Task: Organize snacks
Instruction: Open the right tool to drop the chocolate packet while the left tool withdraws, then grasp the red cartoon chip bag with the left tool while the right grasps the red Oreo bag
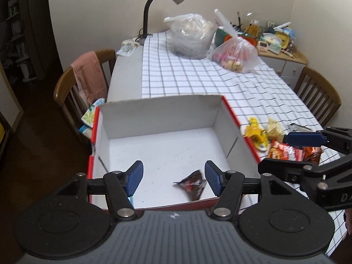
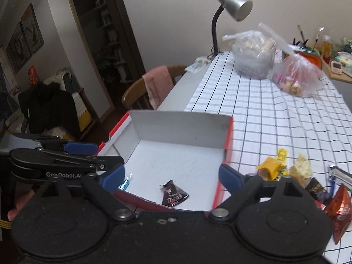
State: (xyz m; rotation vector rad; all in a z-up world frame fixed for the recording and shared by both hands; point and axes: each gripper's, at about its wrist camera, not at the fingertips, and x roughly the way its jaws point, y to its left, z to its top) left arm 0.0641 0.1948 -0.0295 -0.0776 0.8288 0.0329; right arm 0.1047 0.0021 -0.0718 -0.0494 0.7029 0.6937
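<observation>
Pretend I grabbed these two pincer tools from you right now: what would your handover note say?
Left gripper: open, holding nothing, above the box.
Right gripper: open wide, holding nothing, also over the box.
Done: a dark brown wrapped snack lies on the box floor; a small teal packet lies at the box's near left corner.
Left: the loose snacks on the checked cloth to the right of the box, among them a yellow wrapper and a red packet.

a wrapped snack (image 2: 173,194) lies in the box (image 2: 176,127) on the bench (image 2: 286,118); loose snacks (image 2: 283,169) lie right of the box.
</observation>
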